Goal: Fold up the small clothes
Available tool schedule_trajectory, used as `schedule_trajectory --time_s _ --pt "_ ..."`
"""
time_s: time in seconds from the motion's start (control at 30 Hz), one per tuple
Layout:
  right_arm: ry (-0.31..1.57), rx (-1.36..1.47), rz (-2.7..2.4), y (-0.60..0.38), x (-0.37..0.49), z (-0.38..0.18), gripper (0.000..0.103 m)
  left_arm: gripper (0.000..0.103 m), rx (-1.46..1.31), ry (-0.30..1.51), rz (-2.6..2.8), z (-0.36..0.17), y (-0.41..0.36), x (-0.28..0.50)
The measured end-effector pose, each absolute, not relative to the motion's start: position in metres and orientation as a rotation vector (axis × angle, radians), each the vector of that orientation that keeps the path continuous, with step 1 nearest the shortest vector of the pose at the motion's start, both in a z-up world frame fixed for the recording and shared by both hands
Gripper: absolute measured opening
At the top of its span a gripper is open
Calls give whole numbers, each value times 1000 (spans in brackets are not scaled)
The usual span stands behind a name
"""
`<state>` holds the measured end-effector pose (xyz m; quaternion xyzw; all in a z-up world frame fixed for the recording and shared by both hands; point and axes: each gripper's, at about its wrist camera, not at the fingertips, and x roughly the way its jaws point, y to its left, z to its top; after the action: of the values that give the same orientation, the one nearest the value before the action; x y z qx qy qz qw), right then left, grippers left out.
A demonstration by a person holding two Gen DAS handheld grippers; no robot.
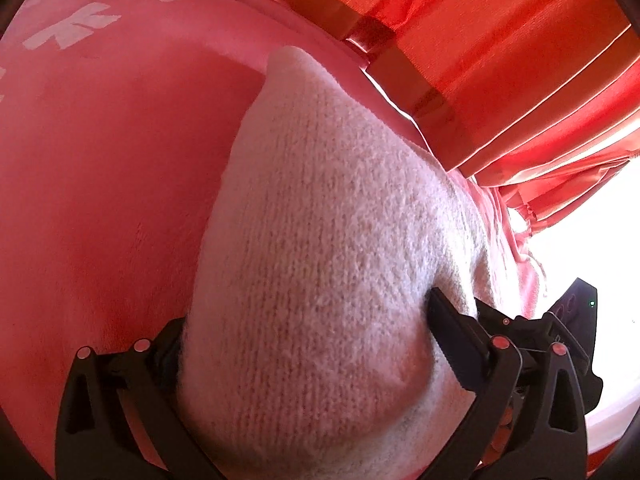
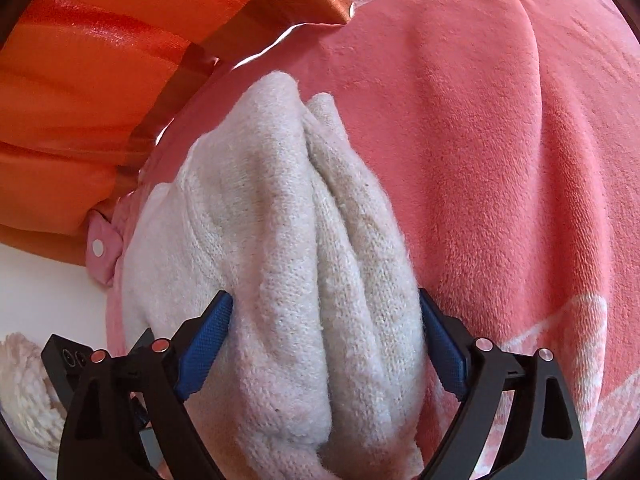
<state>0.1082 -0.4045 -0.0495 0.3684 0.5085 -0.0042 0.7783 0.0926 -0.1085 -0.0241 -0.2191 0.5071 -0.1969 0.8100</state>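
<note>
The left gripper [image 1: 304, 344] has its jaws clamped on a cream knitted garment [image 1: 328, 248], which fills the gap between them and bulges forward toward 12 o'clock, ending in a rounded tip near the bed's far edge; the cloth hides the inner face of the jaw at 8 o'clock, while the jaw at 4 o'clock presses into the knit; in the right wrist view the right gripper [image 2: 326, 340] has its blue-padded jaws closed on the same garment [image 2: 280, 220], here bunched into long folds that run from the jaws up toward 12 o'clock; both pads touch the knit on either side; the garment lies on a pink fleece blanket [image 2: 500, 160] with pale markings, spread over the bed; orange-red curtains [image 1: 500, 48] hang beyond the bed's edge, at 1 o'clock in the left view and 10 o'clock in the right; a pink strap with a snap button [image 2: 102, 250] shows at 9 o'clock beside the garment.
</note>
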Motion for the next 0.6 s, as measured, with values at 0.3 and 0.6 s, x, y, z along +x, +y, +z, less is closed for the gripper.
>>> schedule_trajectory --time_s 0.3,0.6 --pt "1071 802 39 -397 106 -47 59 69 -540 1127 -505 -24 -96 99" --pt "875 667 40 -374 95 8 29 41 -444 1042 -590 31 -93 101"
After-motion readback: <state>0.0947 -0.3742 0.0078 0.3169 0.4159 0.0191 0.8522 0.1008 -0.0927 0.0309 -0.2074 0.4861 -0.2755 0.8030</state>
